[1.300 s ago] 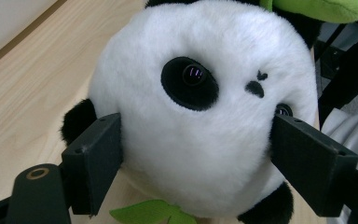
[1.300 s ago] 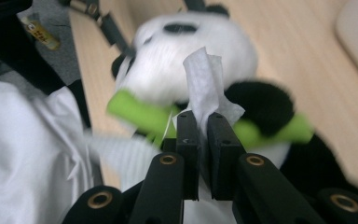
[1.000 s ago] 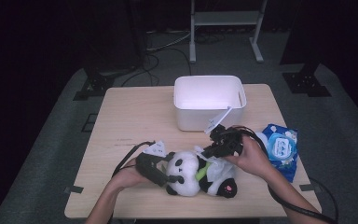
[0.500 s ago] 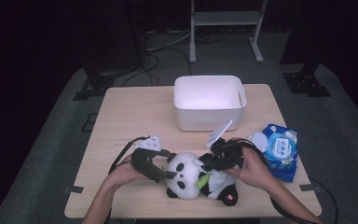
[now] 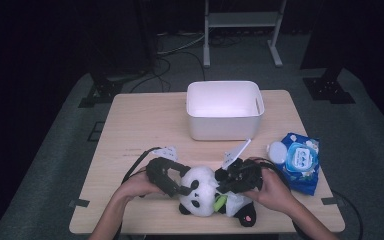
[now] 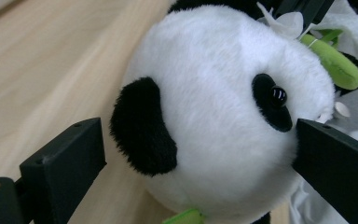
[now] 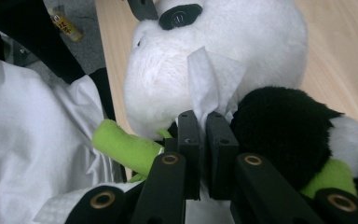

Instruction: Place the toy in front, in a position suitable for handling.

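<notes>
Panda [image 5: 200, 192] lies before white bin [image 5: 225, 110], wipes pack [image 5: 300, 161] probably just right.

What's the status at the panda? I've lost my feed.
Left gripper open, fingers just spread around panda head. Right gripper shut on wipe at panda's face. Nothing in the way.

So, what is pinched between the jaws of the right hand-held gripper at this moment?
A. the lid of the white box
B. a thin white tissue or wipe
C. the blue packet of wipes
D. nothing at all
B: in the right gripper view the right hand-held gripper has its jaws closed on a thin white wipe that stands up in front of the plush panda.
</notes>
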`<state>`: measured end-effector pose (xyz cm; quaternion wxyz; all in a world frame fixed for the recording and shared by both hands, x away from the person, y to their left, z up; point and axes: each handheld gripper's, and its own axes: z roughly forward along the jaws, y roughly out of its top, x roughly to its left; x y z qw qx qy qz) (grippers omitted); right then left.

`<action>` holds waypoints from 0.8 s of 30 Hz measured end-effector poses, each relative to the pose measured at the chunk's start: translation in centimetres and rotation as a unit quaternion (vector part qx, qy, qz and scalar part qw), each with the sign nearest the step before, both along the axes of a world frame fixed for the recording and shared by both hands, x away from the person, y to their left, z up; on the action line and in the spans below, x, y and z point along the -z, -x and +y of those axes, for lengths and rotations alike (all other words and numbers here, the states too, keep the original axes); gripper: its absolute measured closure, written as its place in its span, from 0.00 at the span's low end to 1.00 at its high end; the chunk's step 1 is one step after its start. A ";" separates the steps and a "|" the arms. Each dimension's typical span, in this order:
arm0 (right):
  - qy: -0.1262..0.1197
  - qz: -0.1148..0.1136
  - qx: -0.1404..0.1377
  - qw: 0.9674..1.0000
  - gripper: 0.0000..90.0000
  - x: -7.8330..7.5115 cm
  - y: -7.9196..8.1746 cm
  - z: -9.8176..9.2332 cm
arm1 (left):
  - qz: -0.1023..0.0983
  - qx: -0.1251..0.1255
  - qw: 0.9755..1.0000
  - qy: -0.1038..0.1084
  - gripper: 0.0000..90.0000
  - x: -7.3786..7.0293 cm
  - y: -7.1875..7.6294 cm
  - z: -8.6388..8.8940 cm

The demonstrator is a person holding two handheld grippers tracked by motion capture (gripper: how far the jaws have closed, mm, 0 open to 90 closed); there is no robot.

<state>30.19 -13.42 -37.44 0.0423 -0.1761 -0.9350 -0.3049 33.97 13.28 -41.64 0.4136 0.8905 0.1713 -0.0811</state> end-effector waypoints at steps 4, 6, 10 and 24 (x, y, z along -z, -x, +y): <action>0.001 0.001 -0.002 1.000 0.95 0.1 0.2 0.0 | 0.028 0.012 1.000 0.007 0.02 0.6 -0.4 -0.3; 0.001 0.003 -0.002 1.000 0.95 0.0 0.2 0.0 | 0.056 0.023 0.998 0.017 0.03 1.1 -0.8 -0.6; 0.003 0.004 -0.002 1.000 0.95 -0.1 -0.1 0.1 | 0.062 0.032 0.997 0.019 0.16 1.3 -1.0 -0.7; -0.002 -0.025 0.011 1.000 0.95 -2.4 -1.8 0.7 | -0.128 -0.007 0.991 -0.024 0.30 -1.1 0.3 -0.7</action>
